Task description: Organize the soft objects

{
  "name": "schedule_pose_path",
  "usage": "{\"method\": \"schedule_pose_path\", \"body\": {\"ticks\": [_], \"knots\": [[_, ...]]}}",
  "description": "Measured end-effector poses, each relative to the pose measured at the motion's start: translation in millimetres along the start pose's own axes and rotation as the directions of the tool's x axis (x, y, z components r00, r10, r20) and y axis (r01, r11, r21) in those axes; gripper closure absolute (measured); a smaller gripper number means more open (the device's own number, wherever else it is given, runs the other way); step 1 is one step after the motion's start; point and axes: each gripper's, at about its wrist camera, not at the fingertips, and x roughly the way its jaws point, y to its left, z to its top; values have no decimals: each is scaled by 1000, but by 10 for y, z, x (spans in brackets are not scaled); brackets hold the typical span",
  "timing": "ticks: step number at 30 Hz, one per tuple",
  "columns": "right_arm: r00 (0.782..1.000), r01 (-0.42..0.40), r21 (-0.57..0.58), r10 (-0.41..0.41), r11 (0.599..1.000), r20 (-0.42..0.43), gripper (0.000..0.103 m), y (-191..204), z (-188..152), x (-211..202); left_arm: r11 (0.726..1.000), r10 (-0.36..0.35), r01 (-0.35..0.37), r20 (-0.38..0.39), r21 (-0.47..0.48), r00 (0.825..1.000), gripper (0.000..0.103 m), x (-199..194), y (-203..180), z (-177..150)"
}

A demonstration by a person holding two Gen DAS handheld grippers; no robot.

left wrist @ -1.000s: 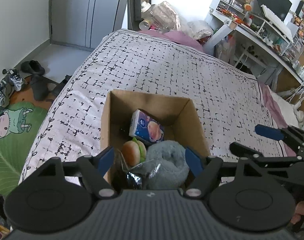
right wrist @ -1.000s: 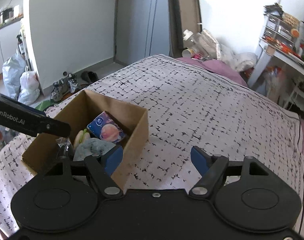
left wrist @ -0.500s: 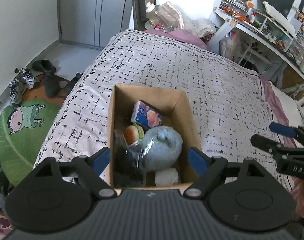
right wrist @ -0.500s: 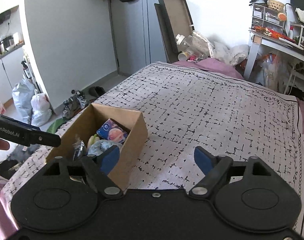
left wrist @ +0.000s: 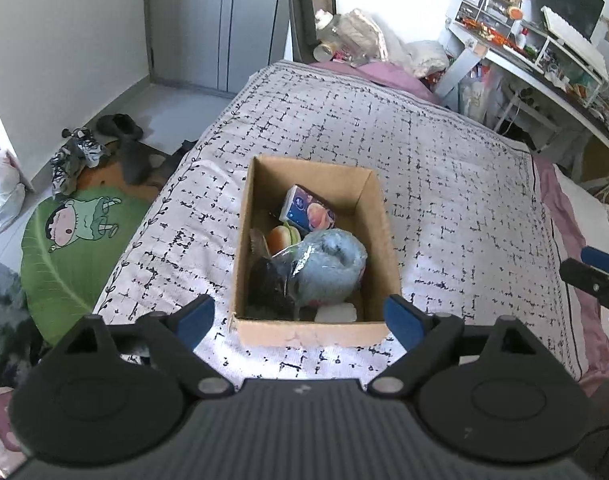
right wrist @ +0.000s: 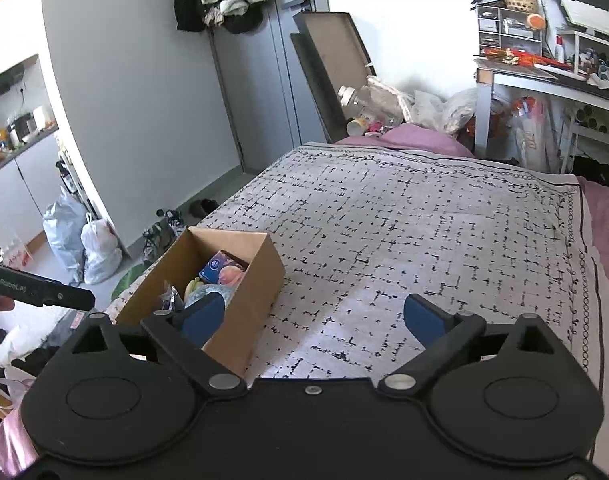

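Observation:
A cardboard box stands on the patterned bedspread. Inside lie a blue tissue pack, a toy burger, a grey-blue soft bundle in clear wrap, a dark item and a white piece. My left gripper is open and empty, above the box's near edge. My right gripper is open and empty, above the bed right of the box. The tissue pack also shows in the right wrist view.
Shoes and a green cartoon rug lie on the floor left of the bed. A cluttered desk stands at the right. Bottles and bags are piled beyond the bed's far end. Plastic bags sit by the wall.
Both grippers have pulled back and up from the box. The left gripper was low over the box's contents and now sits behind its near edge. The box's contents stay in place.

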Motion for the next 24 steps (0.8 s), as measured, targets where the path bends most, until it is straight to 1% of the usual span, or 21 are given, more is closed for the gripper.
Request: {"method": "schedule_pose_path", "body": {"ticks": [3,10,13,17,20,24], "knots": [[1000,-9,11,9,1000,2,4,-90,-11,-80,1000,8,-8,9,-5,1000,7,-77,-76,-28],[1000,-24,27,24,999,4,4,-267,-16,-258,1000,1,-1,29,2,1000,0,-243,-268,-130],[999,-33,30,33,999,3,3,-296,4,-331,1000,-8,9,44,-10,999,0,-313,-302,-167],[999,-51,31,51,998,0,0,-289,34,-440,1000,-16,16,63,3,998,0,-424,-383,-215],[997,-73,17,73,997,0,0,-259,69,-518,1000,-21,20,77,16,997,0,-508,-462,-249],[994,-114,27,114,993,-1,0,-253,109,-593,999,-30,28,99,23,995,0,-618,-517,-299]]}}
